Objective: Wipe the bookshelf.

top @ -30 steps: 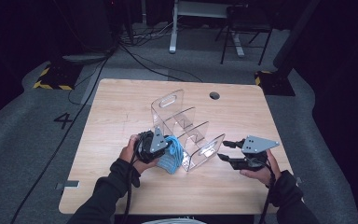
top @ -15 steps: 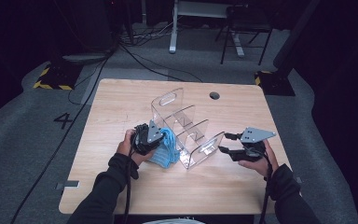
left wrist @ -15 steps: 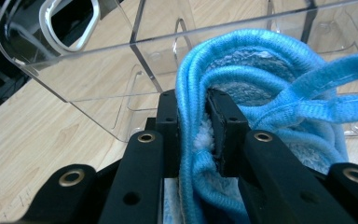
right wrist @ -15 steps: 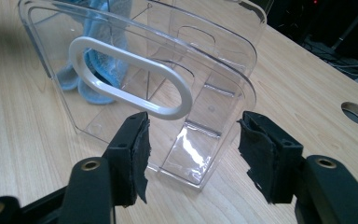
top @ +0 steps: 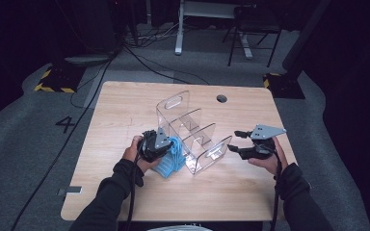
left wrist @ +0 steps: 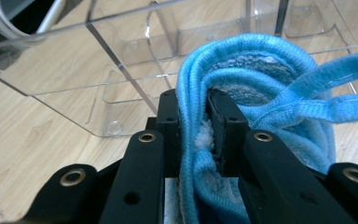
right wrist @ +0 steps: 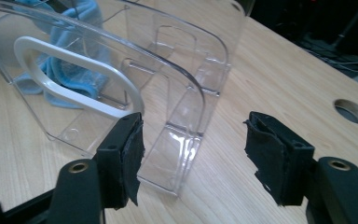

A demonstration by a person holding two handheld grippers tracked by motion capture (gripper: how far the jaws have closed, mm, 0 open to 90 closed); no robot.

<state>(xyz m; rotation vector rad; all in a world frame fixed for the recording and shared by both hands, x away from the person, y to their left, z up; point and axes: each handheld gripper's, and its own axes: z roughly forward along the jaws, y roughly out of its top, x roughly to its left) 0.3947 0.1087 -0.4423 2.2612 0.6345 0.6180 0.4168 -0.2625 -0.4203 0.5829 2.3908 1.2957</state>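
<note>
Between the left gripper's (left wrist: 193, 123) pads: blue cloth (left wrist: 261, 88), bunched, clamped tight, held just off the near-left side of the clear acrylic rack (top: 192, 132), mid-worktop toward the near edge. Right gripper (right wrist: 193, 158) is released, jaws have just been opening, nothing between them; the rack's near end plate sits just ahead of them, untouched. Looks like the loading step: cloth into a slot. Next move: lift it over the side wall, drop into a compartment, right steadies rack.
</note>
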